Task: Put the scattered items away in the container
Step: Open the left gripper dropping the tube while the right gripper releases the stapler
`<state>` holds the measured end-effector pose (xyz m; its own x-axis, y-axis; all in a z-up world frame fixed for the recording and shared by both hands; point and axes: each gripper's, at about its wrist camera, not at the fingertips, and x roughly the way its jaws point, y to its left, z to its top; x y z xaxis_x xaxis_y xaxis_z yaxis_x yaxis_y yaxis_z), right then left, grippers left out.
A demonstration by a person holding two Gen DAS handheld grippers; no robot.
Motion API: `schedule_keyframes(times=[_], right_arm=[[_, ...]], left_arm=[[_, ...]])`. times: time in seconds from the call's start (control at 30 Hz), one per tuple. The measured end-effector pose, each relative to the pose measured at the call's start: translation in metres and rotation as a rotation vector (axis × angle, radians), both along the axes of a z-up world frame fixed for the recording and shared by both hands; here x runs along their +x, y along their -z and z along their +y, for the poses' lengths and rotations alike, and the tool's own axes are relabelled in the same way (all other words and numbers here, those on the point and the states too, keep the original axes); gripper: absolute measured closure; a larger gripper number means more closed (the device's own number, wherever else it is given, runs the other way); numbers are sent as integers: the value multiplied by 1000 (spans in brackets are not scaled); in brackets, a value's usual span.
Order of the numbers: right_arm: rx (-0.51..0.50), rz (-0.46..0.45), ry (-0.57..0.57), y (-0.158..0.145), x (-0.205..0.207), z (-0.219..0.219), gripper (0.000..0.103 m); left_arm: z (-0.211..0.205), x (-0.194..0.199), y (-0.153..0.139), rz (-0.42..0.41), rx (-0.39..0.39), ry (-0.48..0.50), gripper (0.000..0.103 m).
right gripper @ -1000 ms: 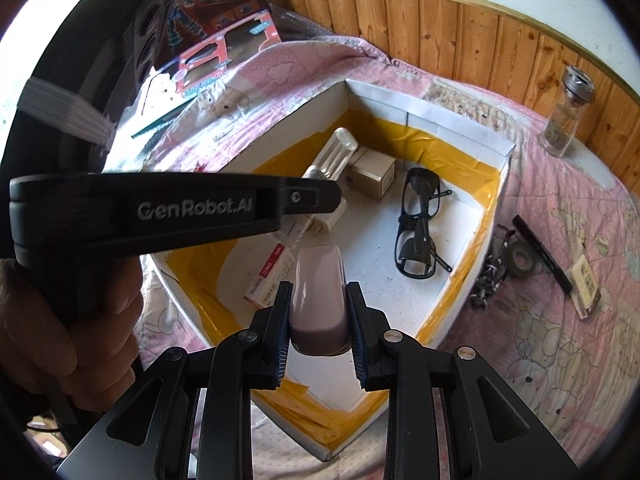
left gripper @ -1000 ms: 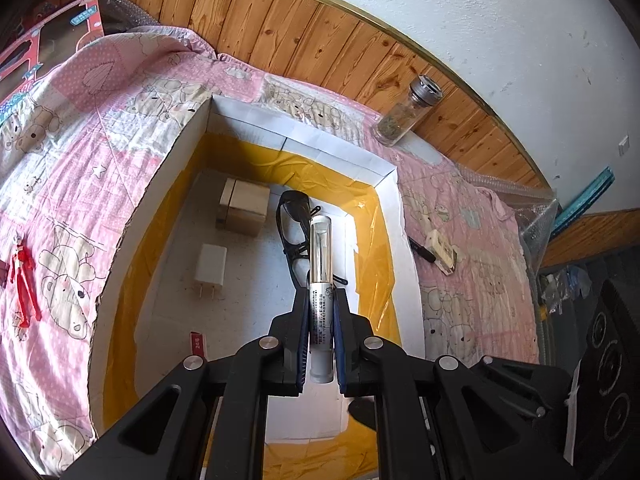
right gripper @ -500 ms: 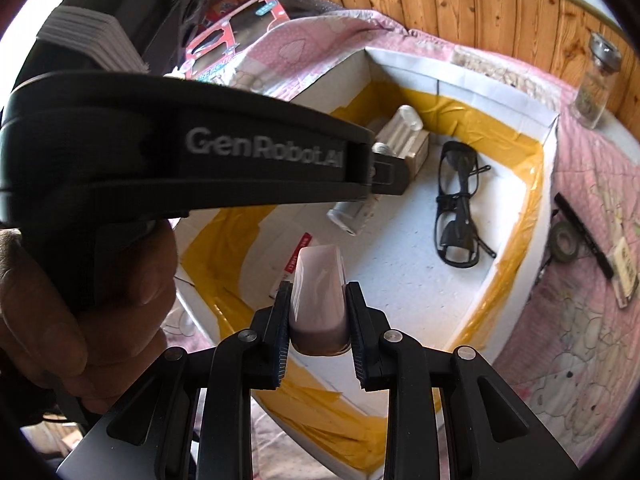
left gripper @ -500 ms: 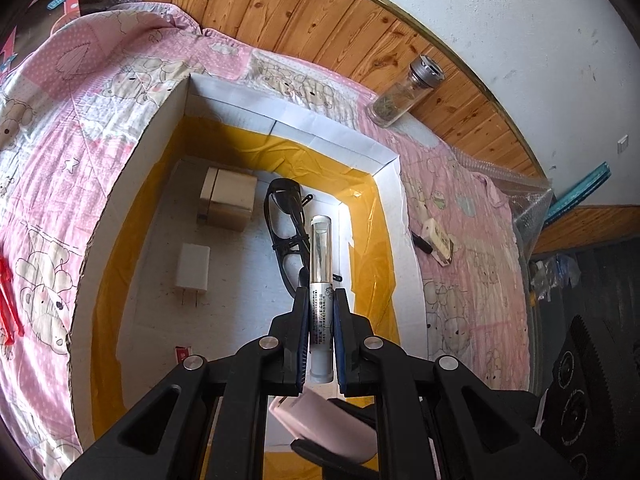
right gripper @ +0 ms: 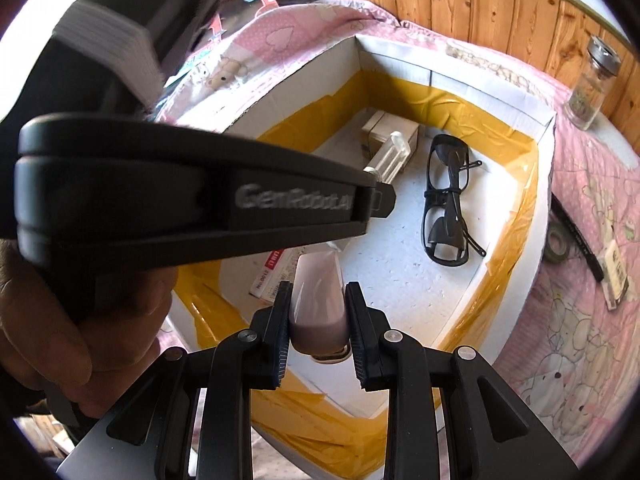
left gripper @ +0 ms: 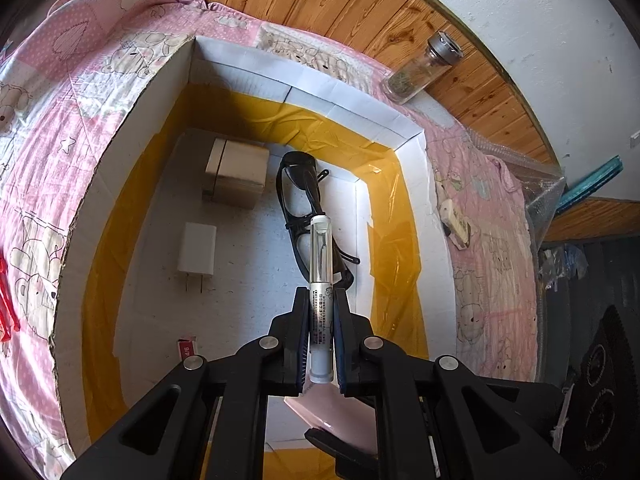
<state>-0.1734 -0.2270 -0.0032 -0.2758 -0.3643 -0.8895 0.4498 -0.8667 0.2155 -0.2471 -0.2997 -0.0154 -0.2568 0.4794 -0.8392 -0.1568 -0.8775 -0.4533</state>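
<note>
Your left gripper (left gripper: 322, 336) clamps a clear-capped tube (left gripper: 321, 280) above the box (left gripper: 120, 168) floor; your right gripper (right gripper: 318, 316) grips a pink case (right gripper: 318, 300) just below it, over the near end. Both hang inside the box rim. Lower each close to the floor before you let go, the right one first, since the left tool crosses over it. Aim the tube at bare floor beside the glasses (left gripper: 308, 216), not onto them. The charger (left gripper: 196, 250) and small carton (left gripper: 236, 176) lie left. A jar (left gripper: 424, 68), a tape roll (right gripper: 558, 242) and other bits are outside on the quilt (left gripper: 80, 64).

Glossy yellow tape (left gripper: 396, 248), cardboard box (left gripper: 120, 184)
</note>
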Motion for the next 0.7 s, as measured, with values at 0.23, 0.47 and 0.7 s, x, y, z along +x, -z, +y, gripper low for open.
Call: schedule_keyframes(times=[0.23,0.47,0.7], right_arm=[[15,-1,49,3,1,19,71],[-38,21,78,-14,14,36,72],[-59,37,80,-23,30,36,73]], left_arm=[[-12,-4,10,-9,-1,-15,76],[-18,15,-7,35,-40,-2,76],[-5,54,-31,139,-165,13,76]])
